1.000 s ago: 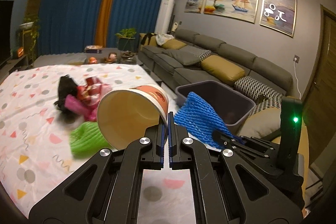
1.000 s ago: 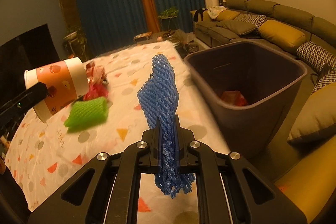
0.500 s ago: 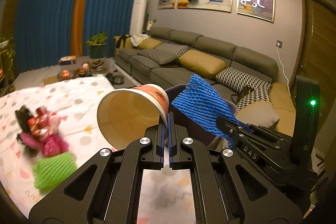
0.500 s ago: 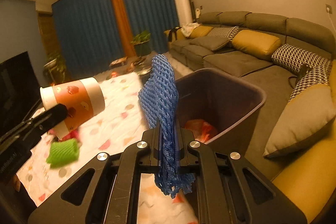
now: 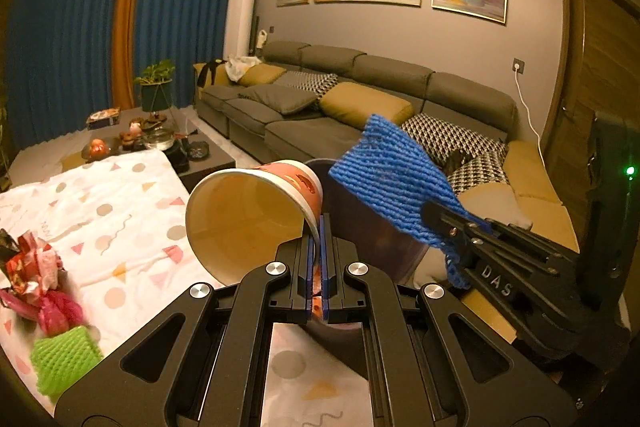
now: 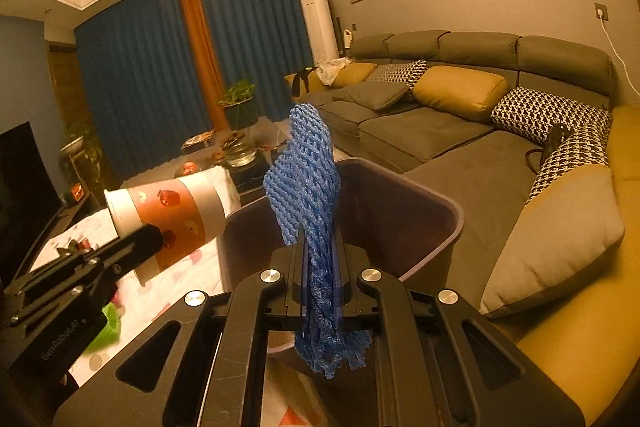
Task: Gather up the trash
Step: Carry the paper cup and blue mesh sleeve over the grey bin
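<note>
The paper cup (image 5: 256, 211) is orange-red with white bands and a cream inside. The foam net (image 6: 308, 183) is bright blue, another net (image 5: 64, 355) lime green. The bin (image 6: 408, 219) is dark purple. The tablecloth (image 5: 120, 211) is white with pastel triangles and dots.

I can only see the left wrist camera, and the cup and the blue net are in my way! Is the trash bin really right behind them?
Observer: Yes. The right wrist camera shows the dark bin with its mouth wide open, just beyond the blue net held in the right claw.
Operator: Is my cup over the hole yet?
Observer: It doesn't look like it. From that side the cup sits by the bin's left rim with its base end pointing at the bin, and the spotted cloth shows below it.
</note>
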Available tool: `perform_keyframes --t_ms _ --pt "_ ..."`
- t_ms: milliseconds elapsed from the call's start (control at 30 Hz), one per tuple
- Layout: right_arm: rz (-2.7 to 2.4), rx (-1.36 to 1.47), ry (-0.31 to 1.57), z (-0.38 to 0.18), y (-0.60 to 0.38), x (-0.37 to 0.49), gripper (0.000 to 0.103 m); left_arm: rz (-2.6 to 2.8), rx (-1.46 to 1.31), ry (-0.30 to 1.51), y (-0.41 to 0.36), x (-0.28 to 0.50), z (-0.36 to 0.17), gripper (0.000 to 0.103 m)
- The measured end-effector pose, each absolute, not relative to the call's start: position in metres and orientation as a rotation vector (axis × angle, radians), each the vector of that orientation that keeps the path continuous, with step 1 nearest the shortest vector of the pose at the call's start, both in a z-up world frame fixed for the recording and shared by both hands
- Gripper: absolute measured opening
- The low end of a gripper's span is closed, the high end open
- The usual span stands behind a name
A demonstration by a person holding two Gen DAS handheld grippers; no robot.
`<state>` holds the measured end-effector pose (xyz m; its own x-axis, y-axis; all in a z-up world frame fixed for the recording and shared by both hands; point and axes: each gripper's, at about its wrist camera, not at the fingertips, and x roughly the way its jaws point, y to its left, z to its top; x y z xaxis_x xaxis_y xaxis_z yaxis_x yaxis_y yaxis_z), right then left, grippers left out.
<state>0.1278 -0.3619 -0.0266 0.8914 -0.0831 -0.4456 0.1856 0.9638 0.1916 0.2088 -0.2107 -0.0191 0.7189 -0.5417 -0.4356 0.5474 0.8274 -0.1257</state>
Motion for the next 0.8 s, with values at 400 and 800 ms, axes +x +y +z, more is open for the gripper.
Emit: perform_keyframes --t_ms 400,800 --pt "-0.176 0.225 0.441 -0.029 -0.355 0.134 0.01 -0.623 -0.009 0.511 -0.223 0.229 -0.027 0.002" --pt "-0.187 0.203 0.435 -0.03 -0.358 0.145 0.01 -0.632 -0.016 0.543 -0.233 0.244 -0.036 0.002"
